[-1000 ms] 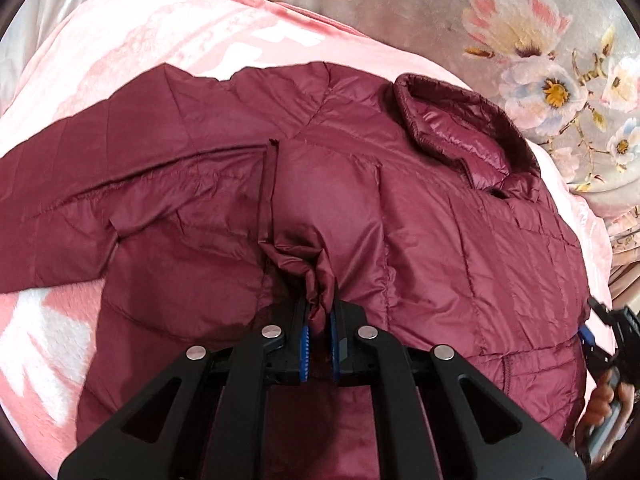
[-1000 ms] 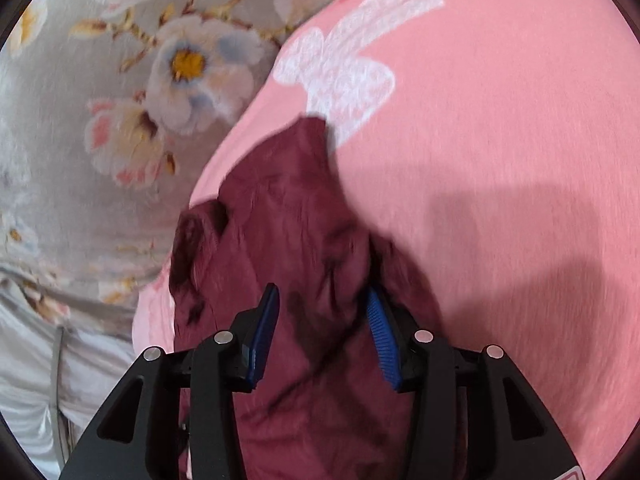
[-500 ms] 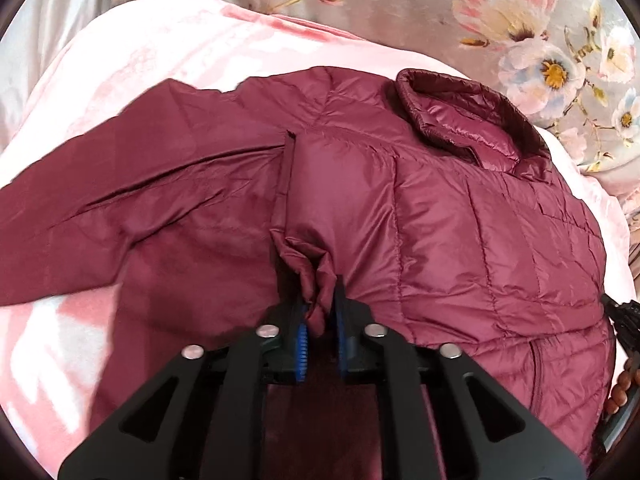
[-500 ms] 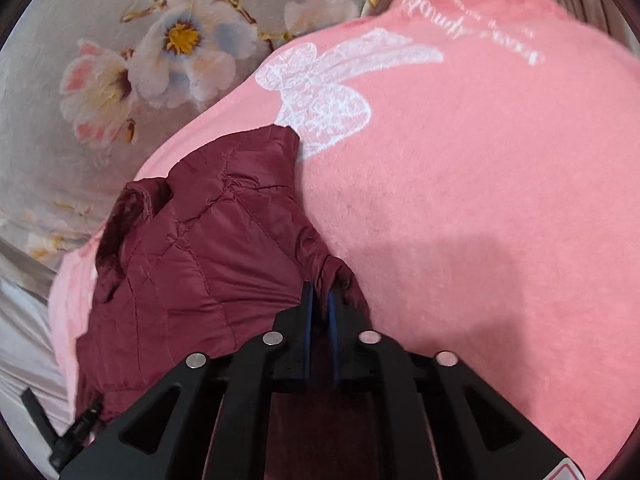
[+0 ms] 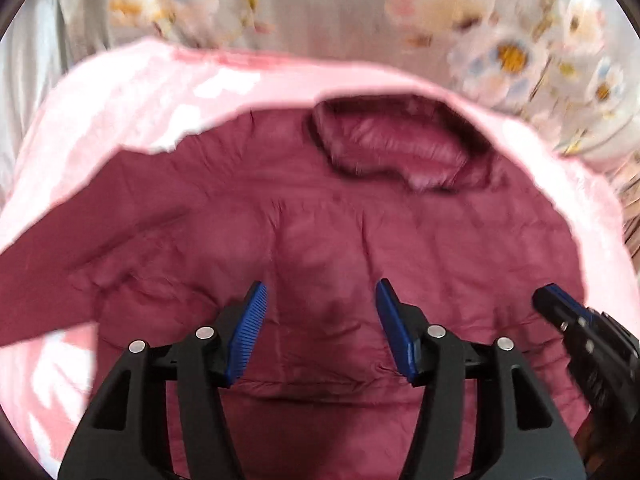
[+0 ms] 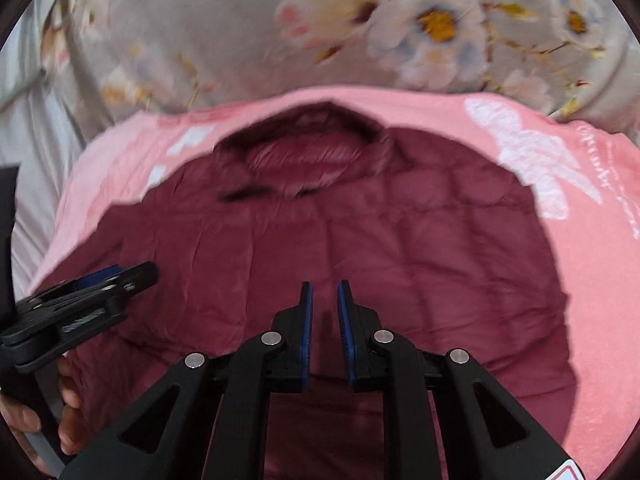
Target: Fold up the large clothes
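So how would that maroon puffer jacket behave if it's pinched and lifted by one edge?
The jacket would likely drape and sag: it lies creased and limp on the pink blanket. It is probably light for its bulk, given the quilted padding. Its collar looks glossy, so the fabric may slip.

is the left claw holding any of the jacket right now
No, the left claw is wide open above the maroon jacket, with no fabric pinched between its blue pads.
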